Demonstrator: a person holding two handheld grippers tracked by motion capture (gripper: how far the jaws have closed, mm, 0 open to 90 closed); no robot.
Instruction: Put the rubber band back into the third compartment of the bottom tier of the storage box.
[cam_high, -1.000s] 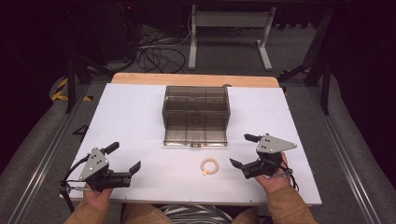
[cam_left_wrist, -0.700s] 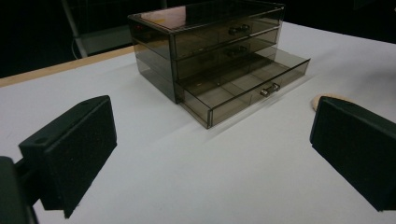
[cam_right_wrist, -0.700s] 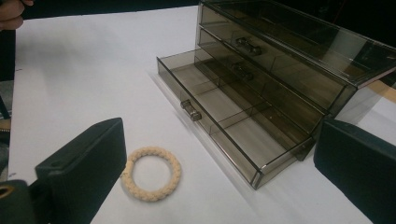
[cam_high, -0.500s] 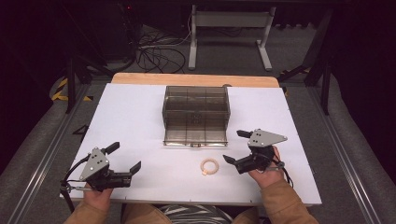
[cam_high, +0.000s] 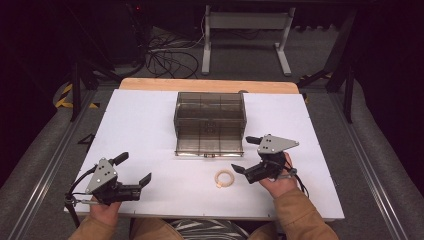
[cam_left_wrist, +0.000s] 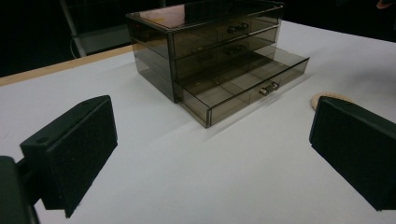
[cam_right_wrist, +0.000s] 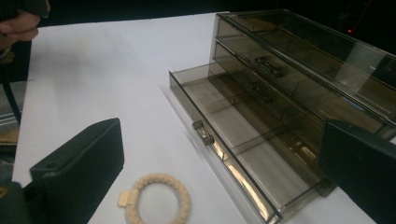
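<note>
— So where does the bracelet lie from us right now?

— Flat on the white table, in front of the open bottom drawer of the smoky drawer box, and apart from it. Our right gripper is the near one: its lower jaw tip sits just beside the ring, on the ring's right in the high view. In the right gripper view the bracelet lies low and left of centre, close to the left jaw.

— And the jaws?

— Wide apart, holding nothing. Same for our left gripper, spread open and well off to the left, near the table's front edge.

— So the right hand takes it?

— We'd judge so. The ring lies to the left of the gripper's line, so we need to swing left and tip down before closing. Being a loop, it has no long axis to match; we only need one jaw inside the ring or both across its band.

— And then?

— Probably the drawer, just beyond the ring.
</note>
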